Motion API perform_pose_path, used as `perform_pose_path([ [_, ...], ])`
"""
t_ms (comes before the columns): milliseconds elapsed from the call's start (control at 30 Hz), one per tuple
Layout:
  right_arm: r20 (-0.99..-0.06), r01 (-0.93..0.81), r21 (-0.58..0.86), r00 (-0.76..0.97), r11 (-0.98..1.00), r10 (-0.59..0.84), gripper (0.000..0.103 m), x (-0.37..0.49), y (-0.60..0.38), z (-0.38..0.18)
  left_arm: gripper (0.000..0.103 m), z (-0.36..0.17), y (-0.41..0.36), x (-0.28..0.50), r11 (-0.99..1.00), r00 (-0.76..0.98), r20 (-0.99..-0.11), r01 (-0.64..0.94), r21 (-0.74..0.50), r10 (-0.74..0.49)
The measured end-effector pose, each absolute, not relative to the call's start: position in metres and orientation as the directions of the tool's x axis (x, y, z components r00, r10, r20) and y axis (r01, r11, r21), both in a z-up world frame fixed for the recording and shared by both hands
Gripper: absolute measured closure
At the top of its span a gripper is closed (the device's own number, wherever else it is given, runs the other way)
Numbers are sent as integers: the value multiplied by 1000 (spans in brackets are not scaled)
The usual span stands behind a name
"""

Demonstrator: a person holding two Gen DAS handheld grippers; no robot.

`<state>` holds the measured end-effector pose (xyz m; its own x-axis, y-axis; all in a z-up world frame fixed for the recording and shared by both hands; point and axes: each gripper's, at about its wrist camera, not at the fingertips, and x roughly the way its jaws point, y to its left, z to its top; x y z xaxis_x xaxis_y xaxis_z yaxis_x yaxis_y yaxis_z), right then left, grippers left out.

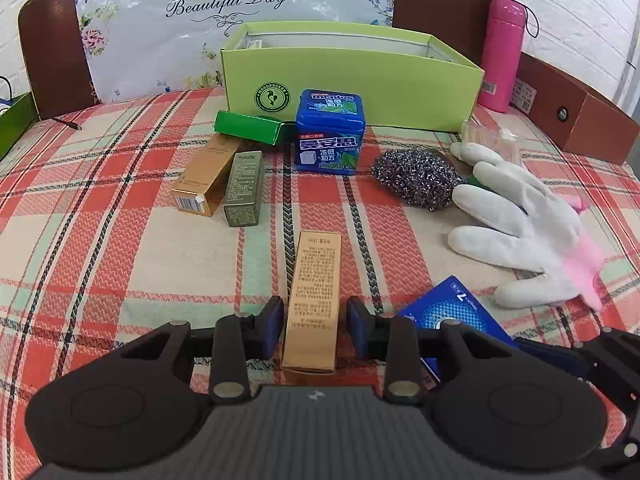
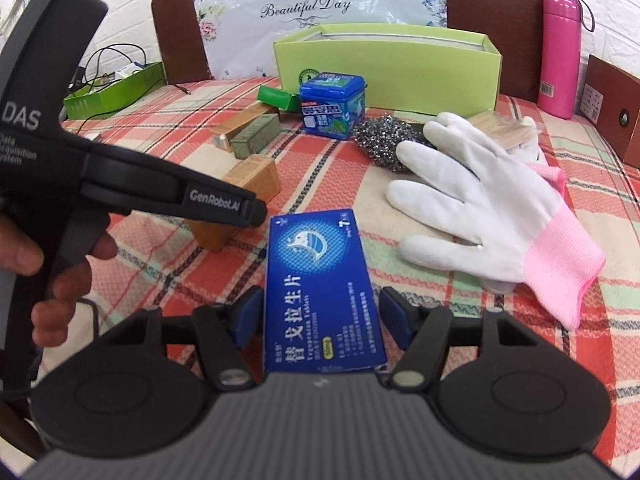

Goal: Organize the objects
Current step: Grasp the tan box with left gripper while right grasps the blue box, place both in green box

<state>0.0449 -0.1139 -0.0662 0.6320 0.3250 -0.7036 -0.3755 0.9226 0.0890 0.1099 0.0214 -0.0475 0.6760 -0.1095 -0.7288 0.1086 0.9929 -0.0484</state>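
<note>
Low in each frame, the left hand-held gripper (image 1: 314, 328) straddles a tan carton (image 1: 314, 300) and the right hand-held gripper (image 2: 320, 316) a blue tablet box (image 2: 320, 288), both open; light, crushable cardboard, best pinched across the long sides.

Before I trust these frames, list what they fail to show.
- Green open box: contents hidden by its front wall, both views.
- Tan carton: middle covered by the left tongs' body in the right wrist view.
- Blue medicine box: mostly behind the left tongs, left wrist view.
</note>
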Motion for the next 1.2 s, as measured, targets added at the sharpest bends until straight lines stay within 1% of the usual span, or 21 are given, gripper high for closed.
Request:
perform_pose_path([
  [67, -703, -376, 93, 631, 922, 328, 42, 46, -115, -67, 68, -48, 21, 110, 992, 674, -731, 116, -43, -110],
  [100, -701, -379, 91, 633, 921, 330, 45, 45, -115, -68, 71, -48, 20, 109, 992, 674, -730, 122, -39, -111],
  [133, -699, -379, 90, 635, 921, 330, 45, 44, -116, -68, 78, -47, 19, 108, 992, 675, -730, 126, -33, -110],
  [433, -675, -351, 106, 662, 930, 327, 47, 38, -123, -60, 78, -35, 10, 98, 988, 686, -717, 154, -21, -122],
  [767, -614, -352, 90, 717, 932, 330, 47, 39, -132, -29, 78, -4, 4, 92, 980, 728, -664, 194, -40, -171],
  [967, -550, -362, 69, 764, 930, 338, 47, 55, -141, 2, 78, 30, 10, 107, 972, 763, -606, 223, -77, -223],
  [1200, -463, -337, 27, 830, 941, 311, 47, 114, -148, 41, 78, 71, 10, 157, 961, 794, -544, 248, -121, -273],
])
